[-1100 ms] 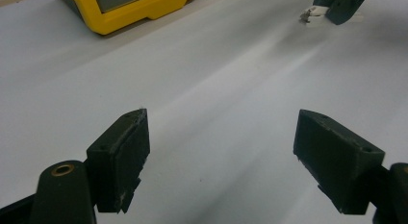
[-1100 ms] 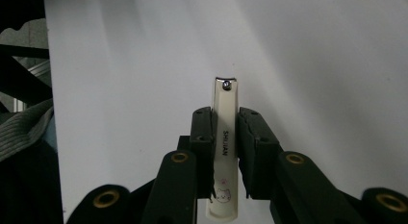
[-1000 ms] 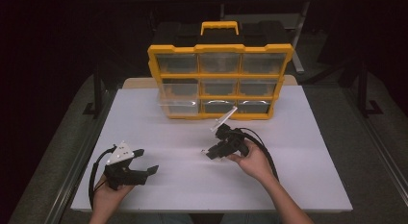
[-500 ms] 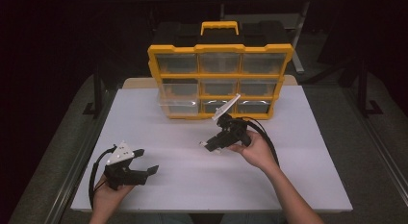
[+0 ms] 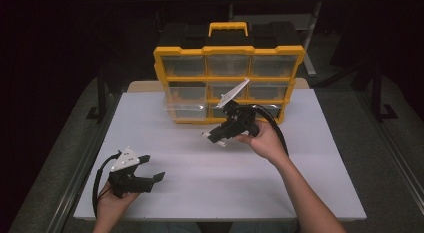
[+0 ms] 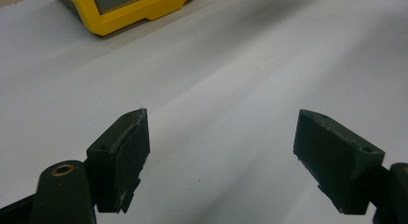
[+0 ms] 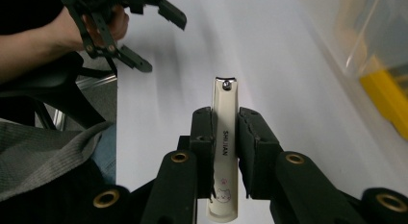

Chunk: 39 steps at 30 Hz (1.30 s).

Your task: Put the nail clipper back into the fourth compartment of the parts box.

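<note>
A cream nail clipper (image 7: 225, 137) is clamped lengthwise between the pads of my right gripper (image 7: 226, 120), its cutting end pointing away from the camera. In the high view, the right gripper (image 5: 213, 137) hangs above the white table, just in front of the yellow-and-black drawer organizer (image 5: 229, 53), and the clipper (image 5: 209, 136) shows pale at its tip. One clear drawer (image 5: 186, 109) at the organizer's lower left is pulled out. My left gripper (image 5: 154, 168) rests open and empty near the table's front left corner. Its jaws (image 6: 221, 137) stand wide apart over bare table.
The white table (image 5: 300, 183) runs wide in front of the organizer. The organizer's yellow corner (image 6: 130, 12) lies far ahead of the left gripper. The left gripper (image 7: 161, 41) and the hand holding it show beyond the clipper. Dark floor surrounds the table.
My right gripper has risen off the table with the nail clipper and drifted a little toward the organizer. The left gripper has stayed put.
</note>
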Available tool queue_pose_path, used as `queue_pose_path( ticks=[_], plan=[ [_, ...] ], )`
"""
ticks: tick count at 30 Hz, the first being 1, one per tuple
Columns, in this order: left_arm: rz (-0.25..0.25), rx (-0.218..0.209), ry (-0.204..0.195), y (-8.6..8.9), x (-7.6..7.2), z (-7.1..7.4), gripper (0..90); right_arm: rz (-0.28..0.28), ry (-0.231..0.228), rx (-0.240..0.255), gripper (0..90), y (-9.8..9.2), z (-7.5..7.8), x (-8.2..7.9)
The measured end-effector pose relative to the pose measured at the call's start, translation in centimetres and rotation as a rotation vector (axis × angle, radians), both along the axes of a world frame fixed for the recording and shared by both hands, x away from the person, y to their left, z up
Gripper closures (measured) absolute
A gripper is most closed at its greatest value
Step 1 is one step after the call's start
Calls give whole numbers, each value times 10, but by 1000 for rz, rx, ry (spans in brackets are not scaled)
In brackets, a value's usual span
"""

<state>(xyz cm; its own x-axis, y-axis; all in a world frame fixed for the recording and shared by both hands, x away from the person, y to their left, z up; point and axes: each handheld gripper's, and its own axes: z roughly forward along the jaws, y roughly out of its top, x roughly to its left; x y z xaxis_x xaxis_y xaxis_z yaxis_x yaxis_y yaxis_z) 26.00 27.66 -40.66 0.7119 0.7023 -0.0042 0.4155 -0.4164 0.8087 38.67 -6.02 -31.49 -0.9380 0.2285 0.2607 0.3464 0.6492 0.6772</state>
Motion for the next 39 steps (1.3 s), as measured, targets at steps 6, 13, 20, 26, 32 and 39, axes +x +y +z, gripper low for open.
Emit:
queue_pose_path(
  ticks=[6, 13, 20, 26, 32, 39],
  plan=[
    [3, -6, -2, 1, 0, 0, 202, 24, -28, 4, 758, 11, 20, 4],
    [1, -9, -8, 1, 1, 0, 202, 27, -44, -2, 758, 20, 44, 11],
    [5, -22, -7, 0, 0, 0, 202, 36, -62, 1, 758, 31, 64, 18],
    [-2, -7, -8, 1, 0, 1, 202, 41, -75, -2, 758, 39, 74, 26],
    [-3, -10, -9, 1, 0, 1, 202, 36, -75, -6, 758, 46, 84, 35],
    [-1, -15, -5, 1, 0, 1, 202, 42, -98, -5, 758, 55, 91, 46]
  ],
)
